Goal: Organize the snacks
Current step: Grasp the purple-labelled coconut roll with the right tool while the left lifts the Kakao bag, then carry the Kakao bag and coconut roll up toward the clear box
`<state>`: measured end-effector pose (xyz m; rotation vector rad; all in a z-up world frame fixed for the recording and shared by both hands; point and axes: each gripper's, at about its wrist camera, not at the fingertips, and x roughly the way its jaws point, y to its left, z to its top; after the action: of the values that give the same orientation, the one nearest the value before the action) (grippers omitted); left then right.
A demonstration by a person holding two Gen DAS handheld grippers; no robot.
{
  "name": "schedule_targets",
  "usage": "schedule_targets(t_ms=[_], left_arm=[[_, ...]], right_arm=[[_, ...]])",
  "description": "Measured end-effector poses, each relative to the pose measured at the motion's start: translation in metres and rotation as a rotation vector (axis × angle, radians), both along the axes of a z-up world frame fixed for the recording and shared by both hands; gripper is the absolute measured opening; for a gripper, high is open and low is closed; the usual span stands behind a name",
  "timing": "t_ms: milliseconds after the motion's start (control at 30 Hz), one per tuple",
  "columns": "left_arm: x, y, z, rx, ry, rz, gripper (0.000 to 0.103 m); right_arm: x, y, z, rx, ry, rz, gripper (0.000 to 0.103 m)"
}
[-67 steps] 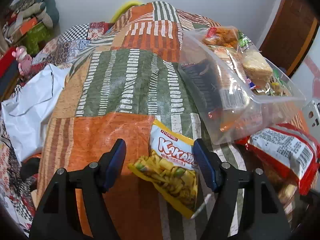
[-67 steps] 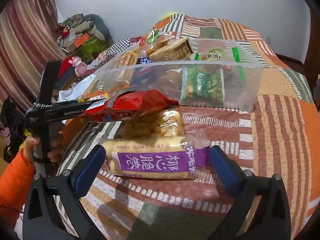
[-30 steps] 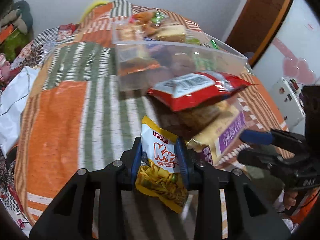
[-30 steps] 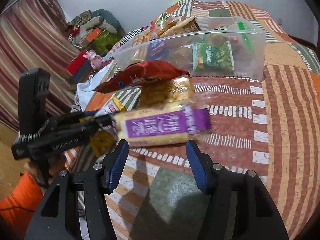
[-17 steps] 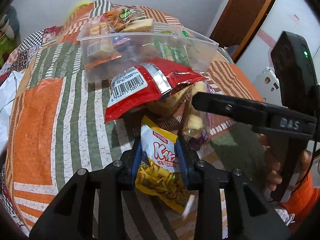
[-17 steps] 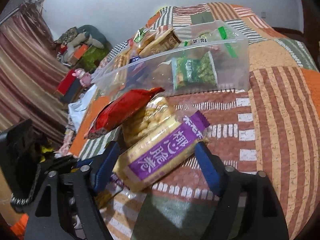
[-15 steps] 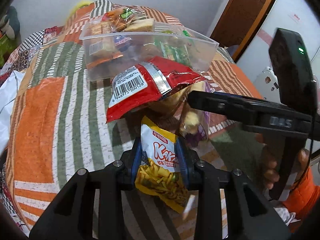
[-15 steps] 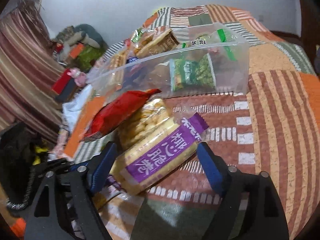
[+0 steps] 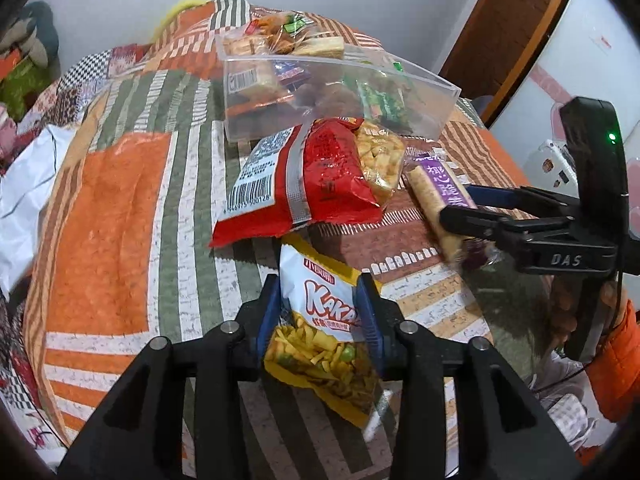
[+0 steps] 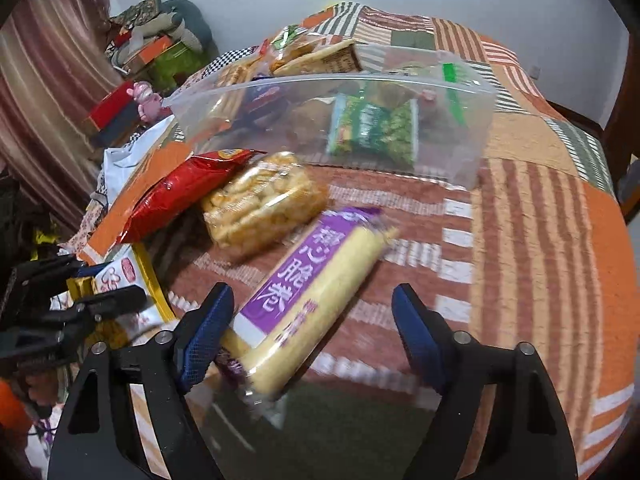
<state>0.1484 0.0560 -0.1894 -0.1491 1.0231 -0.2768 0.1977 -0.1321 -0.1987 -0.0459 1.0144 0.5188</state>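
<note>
Left claw (image 9: pixel 320 312) is pinching the yellow Kakao chip bag (image 9: pixel 320 320) by its top, though its jaws are easing apart. Right claw (image 10: pixel 308 332) is closing around the purple wafer roll (image 10: pixel 308 296) lying slantwise on the bed quilt (image 10: pixel 540 240) — not gripped yet, one pad just touching. Both probably headed for the clear bin (image 10: pixel 460 120), already half full, just behind.

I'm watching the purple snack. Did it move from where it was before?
Yes. The purple snack lay crosswise before the clear bin; now it is turned diagonal, one end pointing toward the bin.
</note>
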Motion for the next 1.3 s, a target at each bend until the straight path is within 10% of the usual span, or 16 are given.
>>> schedule_targets(t_ms=[500, 767, 1300], left_arm=[[-0.013, -0.023, -0.008, 0.088, -0.007, -0.029, 0.053], [-0.016, -0.028, -0.004, 0.096, -0.011, -0.016, 0.048], [-0.003, -0.066, 0.032, 0.041, -0.080, -0.039, 0.047]], right_arm=[[0.015, 0.012, -0.010, 0.014, 0.009, -0.020, 0.071], [0.008, -0.006, -0.004, 0.017, -0.021, -0.027, 0.042], [-0.012, -0.043, 0.031, 0.112, -0.106, -0.061, 0.042]])
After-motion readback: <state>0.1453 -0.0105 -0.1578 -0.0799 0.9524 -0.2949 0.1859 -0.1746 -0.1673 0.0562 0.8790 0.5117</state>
